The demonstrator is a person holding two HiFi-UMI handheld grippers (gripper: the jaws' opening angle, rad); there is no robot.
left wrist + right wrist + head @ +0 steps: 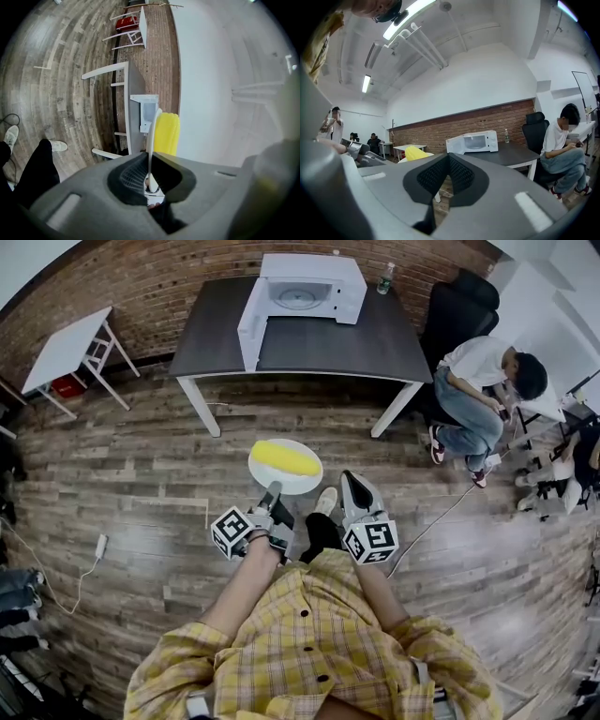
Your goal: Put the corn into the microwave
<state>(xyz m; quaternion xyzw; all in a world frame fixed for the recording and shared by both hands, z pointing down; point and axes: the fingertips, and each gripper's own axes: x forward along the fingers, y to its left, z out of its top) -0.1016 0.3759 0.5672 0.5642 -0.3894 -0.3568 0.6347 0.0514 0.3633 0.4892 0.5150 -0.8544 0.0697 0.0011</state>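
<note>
A yellow corn cob (286,458) lies on a white plate (302,485) held out over the wooden floor. My left gripper (271,493) is shut on the plate's near rim. In the left gripper view the plate (151,136) shows edge-on between the pads, with the corn (167,133) on it. My right gripper (351,486) is beside the plate on the right, shut and holding nothing; its pads meet (449,165). The white microwave (302,292) stands ahead on a dark table (375,343) with its door swung open to the left. It also shows in the right gripper view as the microwave (473,141).
A person sits in a black chair (464,310) at the table's right, bent forward (483,381). A bottle (384,277) stands beside the microwave. A small white table (66,348) is at the far left. A cable and plug (98,547) lie on the floor.
</note>
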